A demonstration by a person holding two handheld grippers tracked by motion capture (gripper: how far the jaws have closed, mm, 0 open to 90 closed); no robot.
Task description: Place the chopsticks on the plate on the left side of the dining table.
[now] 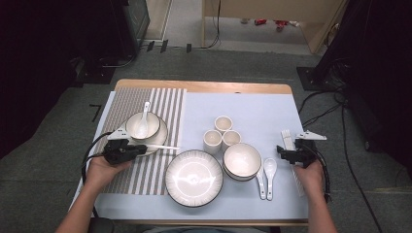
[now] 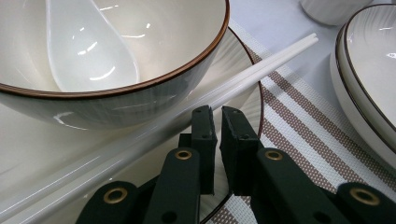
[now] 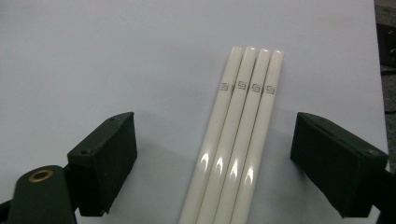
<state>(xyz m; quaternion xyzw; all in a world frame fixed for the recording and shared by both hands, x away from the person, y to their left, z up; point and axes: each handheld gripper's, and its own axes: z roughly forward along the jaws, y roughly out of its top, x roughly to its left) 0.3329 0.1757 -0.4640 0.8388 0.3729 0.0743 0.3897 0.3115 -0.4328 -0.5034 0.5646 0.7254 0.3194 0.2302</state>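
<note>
Lying between right claw (image 3: 215, 163): chopsticks (image 3: 238, 140)

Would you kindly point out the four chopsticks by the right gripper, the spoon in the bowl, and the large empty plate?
four chopsticks (image 3: 238, 140), right gripper view, mid-shafts.
spoon (image 2: 88, 46), left gripper view, its scoop.
large empty plate (image 1: 194, 177), high view, bare centre.

Three cups (image 1: 222, 124) stood close together in the middle of a blue cloth (image 1: 252, 107). Near them, a big plate (image 1: 194, 178) sat beside a bowl (image 1: 242, 160). Two spoons (image 1: 269, 167) lay just right of that bowl. On the left was a striped mat (image 1: 165, 104). On it a small plate (image 1: 163, 133) held a second bowl (image 1: 154, 127) with a spoon (image 1: 144, 121) inside.
</note>
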